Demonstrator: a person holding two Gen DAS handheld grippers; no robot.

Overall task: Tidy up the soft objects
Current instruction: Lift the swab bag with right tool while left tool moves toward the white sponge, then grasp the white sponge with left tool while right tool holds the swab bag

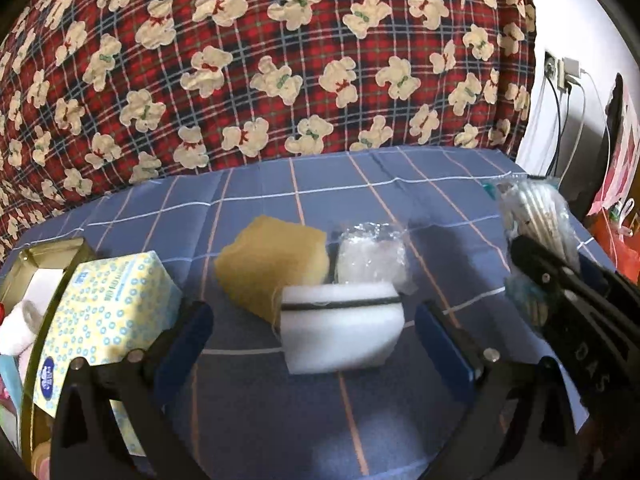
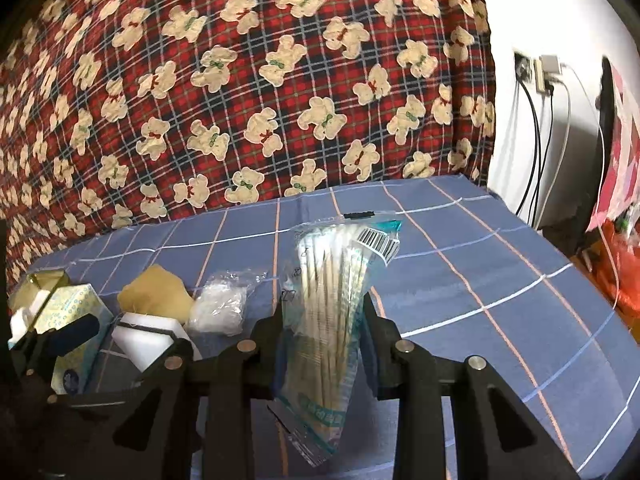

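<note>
right gripper (image 2: 322, 320) clamped on cotton swab packet (image 2: 332, 304), held upright for stowing; left gripper (image 1: 314, 332) spread wide, empty, white sponge (image 1: 340, 326) directly ahead between its fingers, likely next pick

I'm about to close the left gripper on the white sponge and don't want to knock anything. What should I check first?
1. Left gripper open wide enough: ok, the pads stand apart on either side of the white sponge.
2. Sponge centred between the pads: ok, with a gap on each side.
3. Neighbours clear: not ok, the yellow sponge and the clear plastic packet sit right behind it, touching or nearly so.
4. Tissue box clear of the left finger: cannot tell, it is very close.
5. Right gripper secure: ok, shut on the cotton swab bag.
</note>
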